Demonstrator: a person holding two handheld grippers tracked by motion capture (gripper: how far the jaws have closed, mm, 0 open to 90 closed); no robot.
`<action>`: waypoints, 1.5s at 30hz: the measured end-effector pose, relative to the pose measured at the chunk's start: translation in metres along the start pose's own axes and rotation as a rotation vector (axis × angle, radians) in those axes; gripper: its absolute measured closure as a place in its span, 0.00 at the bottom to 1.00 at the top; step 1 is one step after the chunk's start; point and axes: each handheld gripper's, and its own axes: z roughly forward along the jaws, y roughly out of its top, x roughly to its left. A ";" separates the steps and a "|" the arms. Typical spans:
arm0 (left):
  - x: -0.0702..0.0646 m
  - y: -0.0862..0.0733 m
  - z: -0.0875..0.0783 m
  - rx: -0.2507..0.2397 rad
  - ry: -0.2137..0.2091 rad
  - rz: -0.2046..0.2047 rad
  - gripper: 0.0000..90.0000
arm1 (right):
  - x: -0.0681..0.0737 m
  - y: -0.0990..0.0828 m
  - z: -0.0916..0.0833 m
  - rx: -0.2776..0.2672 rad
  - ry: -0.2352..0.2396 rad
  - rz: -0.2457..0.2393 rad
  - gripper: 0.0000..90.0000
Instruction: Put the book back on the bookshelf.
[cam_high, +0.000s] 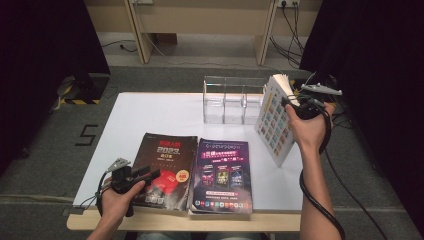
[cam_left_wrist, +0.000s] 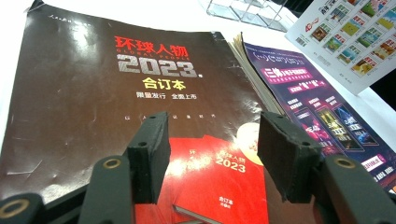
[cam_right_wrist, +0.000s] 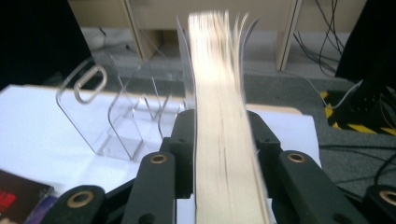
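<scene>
My right gripper (cam_high: 291, 103) (cam_right_wrist: 219, 133) is shut on a thick white book (cam_high: 272, 120) (cam_right_wrist: 219, 84) with small colourful pictures on its cover. The book stands on edge at the table's right side, and its page edges run up between my two jaws. My left gripper (cam_high: 149, 175) (cam_left_wrist: 212, 158) is open just above the lower part of a black magazine (cam_high: 165, 162) (cam_left_wrist: 84, 93) with red "2023" lettering, with nothing between its pads. A purple magazine (cam_high: 222, 172) (cam_left_wrist: 317, 107) lies flat right beside the black one.
A clear acrylic rack (cam_high: 232, 100) (cam_right_wrist: 116, 121) with several upright dividers stands at the back of the white table (cam_high: 150, 110), just left of the held book. Cables trail off the table's right side. Wooden furniture legs stand on the floor behind.
</scene>
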 end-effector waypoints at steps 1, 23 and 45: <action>0.000 0.000 0.000 0.001 0.000 -0.001 0.48 | 0.000 0.000 0.000 0.006 0.001 0.005 0.78; 0.000 0.000 0.001 0.001 0.002 0.001 0.48 | 0.002 0.006 -0.001 0.027 0.029 0.005 0.83; 0.000 0.001 0.000 -0.001 -0.002 -0.003 0.48 | 0.017 0.046 -0.009 -0.041 0.084 0.028 0.83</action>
